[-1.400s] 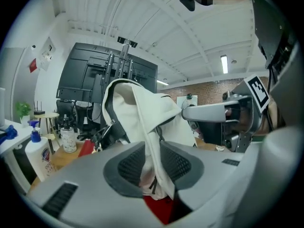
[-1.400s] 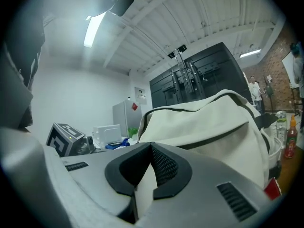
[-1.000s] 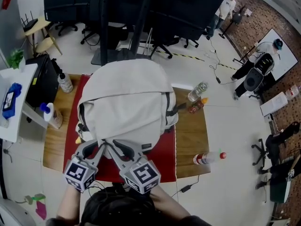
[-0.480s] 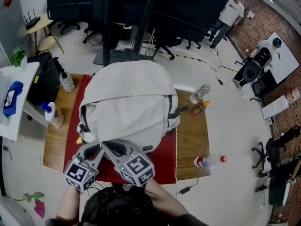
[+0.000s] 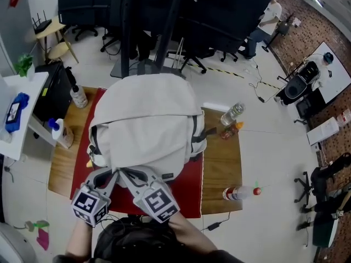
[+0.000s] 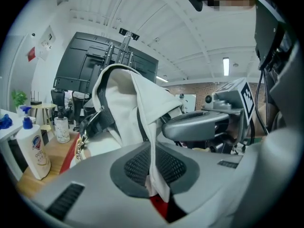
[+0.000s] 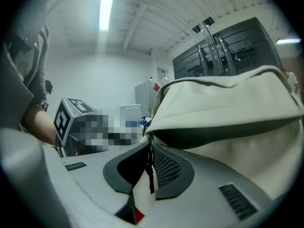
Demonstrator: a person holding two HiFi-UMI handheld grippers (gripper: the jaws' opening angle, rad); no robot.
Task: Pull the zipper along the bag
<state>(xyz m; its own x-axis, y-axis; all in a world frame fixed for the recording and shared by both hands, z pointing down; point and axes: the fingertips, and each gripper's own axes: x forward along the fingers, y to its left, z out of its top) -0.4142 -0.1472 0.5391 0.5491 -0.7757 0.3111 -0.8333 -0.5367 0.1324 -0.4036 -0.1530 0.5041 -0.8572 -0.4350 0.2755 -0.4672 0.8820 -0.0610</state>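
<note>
The bag (image 5: 145, 119) stood on the red mat (image 5: 186, 197). We had the left gripper (image 6: 153, 161) closing, pinching a fold of its cloth; the right gripper (image 7: 146, 163) was closing round the black zipper pull (image 7: 150, 175), pads not yet tight.

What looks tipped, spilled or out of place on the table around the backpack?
A red-capped bottle lies on its side at the table's near right corner, right of the backpack. Its cap end seems to overhang the edge, so it could roll off. No spill shows.
</note>
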